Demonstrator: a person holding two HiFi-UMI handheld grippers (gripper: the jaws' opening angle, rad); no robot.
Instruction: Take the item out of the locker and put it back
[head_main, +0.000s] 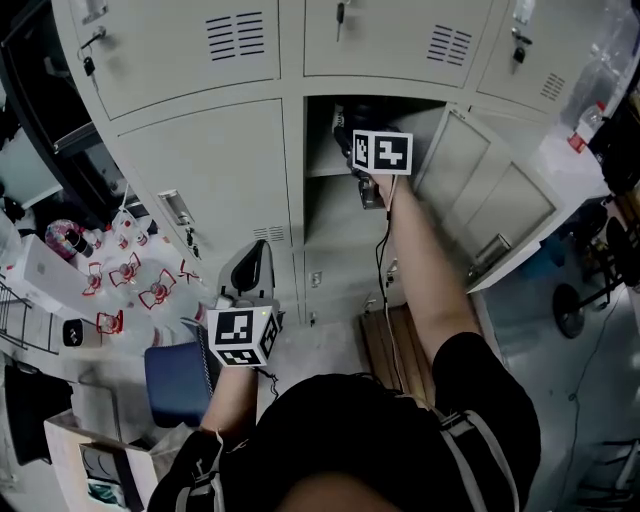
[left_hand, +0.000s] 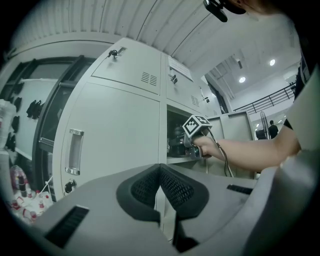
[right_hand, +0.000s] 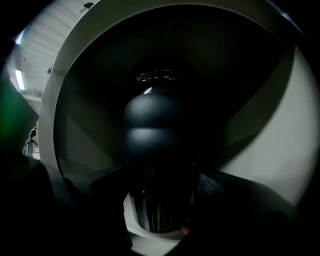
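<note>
Currently right gripper (right_hand: 162, 197) inside open locker (head_main: 330, 215), jaws seemingly clamped on dark bottle (right_hand: 152, 125) near shelf front edge. Left gripper (left_hand: 160, 192) low, jaws together, empty. Risk: glossy bottle slipping, clipping door frame.

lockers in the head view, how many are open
1: the middle locker, door swung right, right gripper jaws on a dark item inside. Any outside the frame are hidden.

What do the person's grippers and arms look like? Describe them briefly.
Both the left gripper and right gripper are grey, with black textured jaws and a white cube of black square markers. A black cable hangs from the right one. Short black sleeves.
</note>
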